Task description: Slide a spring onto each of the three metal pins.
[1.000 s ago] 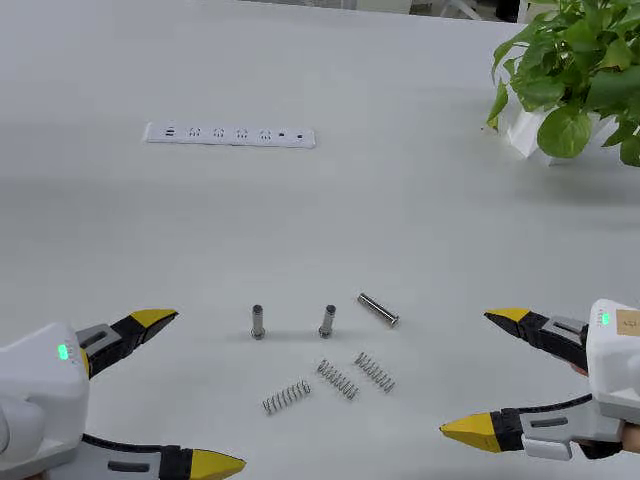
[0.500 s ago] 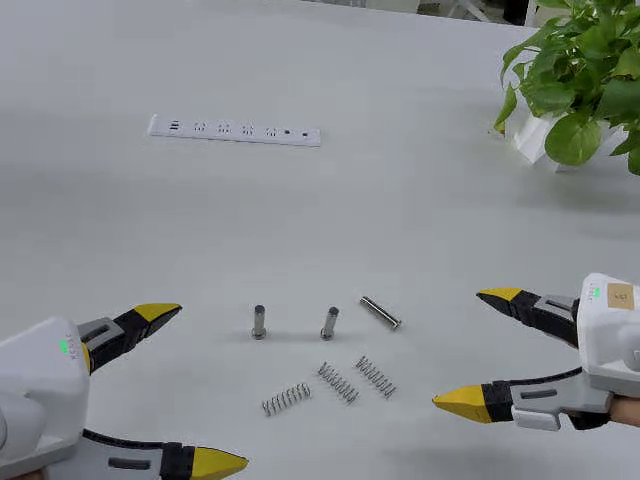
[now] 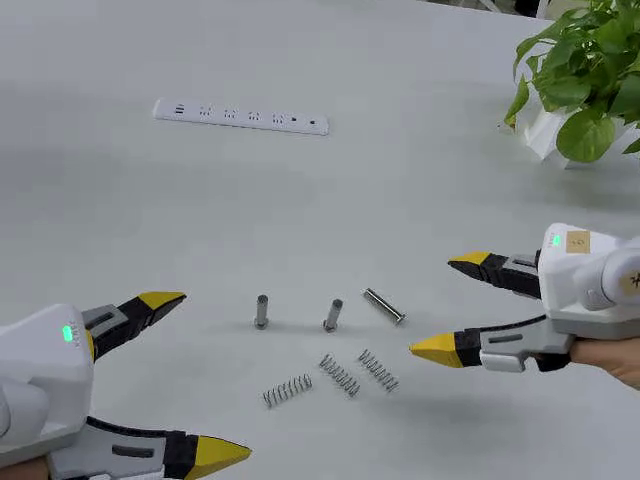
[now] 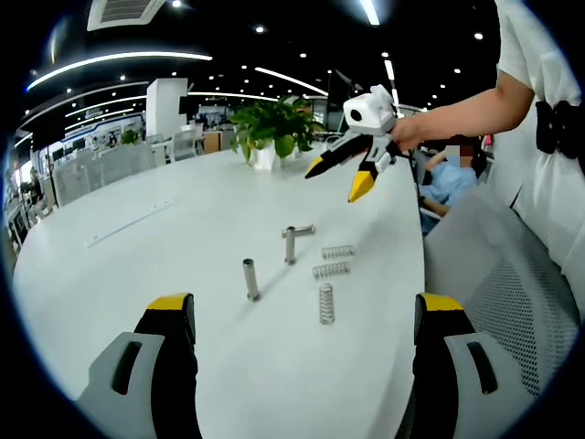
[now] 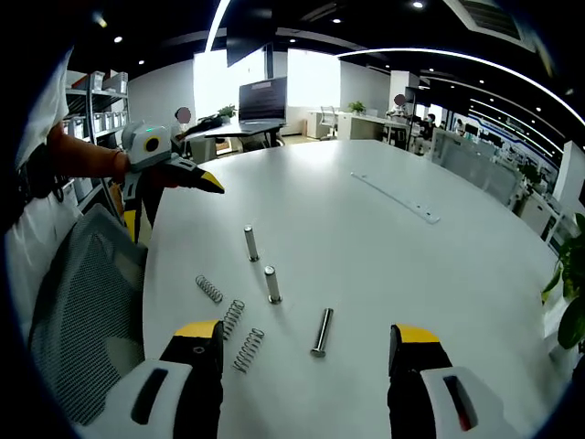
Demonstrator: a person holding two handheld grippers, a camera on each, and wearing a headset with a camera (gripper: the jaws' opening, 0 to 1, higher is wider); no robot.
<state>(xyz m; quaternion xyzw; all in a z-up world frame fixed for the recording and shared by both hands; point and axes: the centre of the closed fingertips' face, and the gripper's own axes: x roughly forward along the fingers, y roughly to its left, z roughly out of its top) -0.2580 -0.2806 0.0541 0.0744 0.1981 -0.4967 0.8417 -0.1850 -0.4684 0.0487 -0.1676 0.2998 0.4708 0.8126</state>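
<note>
My left gripper [image 3: 195, 378] hangs low at the near left corner of the white table [image 3: 420, 180], its yellow-tipped jaws spread wide with nothing between them. My right gripper [image 3: 447, 306] hovers at the right, its jaws just as wide apart and just as empty, with the tips pointing left toward the parts. The parts sit between my two grippers, touched by neither. The left pin [image 3: 262, 311] and the middle pin [image 3: 333, 315] stand upright side by side with a gap between them. The third pin [image 3: 382, 306] lies on its side just to their right, set at a slant, near my right gripper's upper tip but apart from it. Closer to me than the pins, three springs lie flat in a loose row: the left spring [image 3: 287, 390], the middle spring [image 3: 339, 375] and the right spring [image 3: 377, 369]. Each is separate from the others and from every pin, so no spring is on a pin yet. My right gripper's lower tip is near the right spring without touching it. In the left gripper view my right gripper is raised above the table beyond the pins and springs. In the right gripper view my left gripper is off to the left, past the springs. Far across the table lies a white power strip [image 3: 240, 116], and a leafy plant [image 3: 580, 70] stands at the far right corner, well apart from the work.
</note>
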